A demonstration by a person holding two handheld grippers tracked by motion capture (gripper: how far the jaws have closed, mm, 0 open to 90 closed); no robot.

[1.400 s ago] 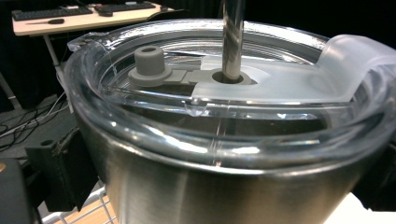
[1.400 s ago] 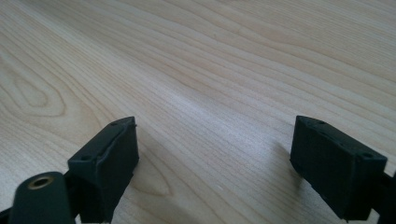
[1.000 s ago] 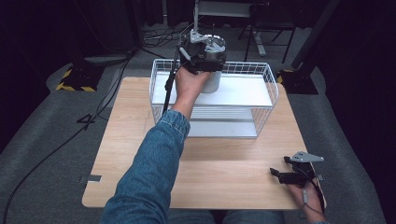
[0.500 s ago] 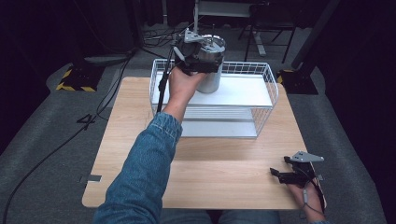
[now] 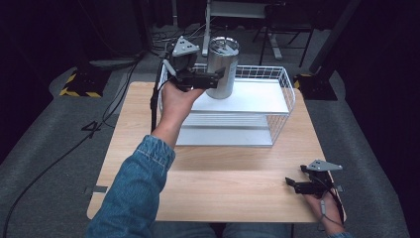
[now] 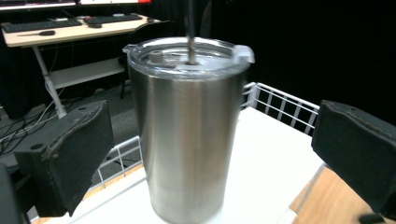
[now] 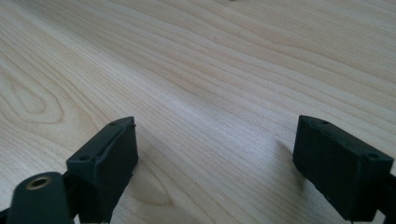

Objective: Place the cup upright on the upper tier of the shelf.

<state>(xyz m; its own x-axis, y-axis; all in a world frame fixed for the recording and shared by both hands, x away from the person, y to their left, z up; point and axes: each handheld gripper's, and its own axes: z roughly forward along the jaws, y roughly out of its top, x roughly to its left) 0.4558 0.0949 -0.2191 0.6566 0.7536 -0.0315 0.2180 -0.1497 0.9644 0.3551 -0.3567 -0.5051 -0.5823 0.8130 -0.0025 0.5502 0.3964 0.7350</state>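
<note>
A brushed steel tumbler (image 5: 223,69) with a clear lid stands upright on the white shelf (image 5: 257,96) inside a wire basket (image 5: 288,87) at the back of the table. My left gripper (image 5: 205,78) is open at the tumbler's left side. In the left gripper view the tumbler (image 6: 187,135) stands between my two black pads (image 6: 74,154), with a gap on each side. My right gripper (image 5: 296,184) rests open on the wooden table (image 5: 233,163) at the near right, and nothing lies between the right gripper's (image 7: 215,154) jaws but bare wood (image 7: 210,79).
The basket's white wire wall (image 6: 280,100) rises behind the tumbler. A black cable (image 5: 154,106) trails from the left gripper down the basket's left side. A desk with keyboards (image 6: 60,28) stands beyond the table. Dark floor surrounds the table.
My left gripper has drawn back to the left, off the top of the tumbler, which now shows in full. The right gripper has stayed put.
</note>
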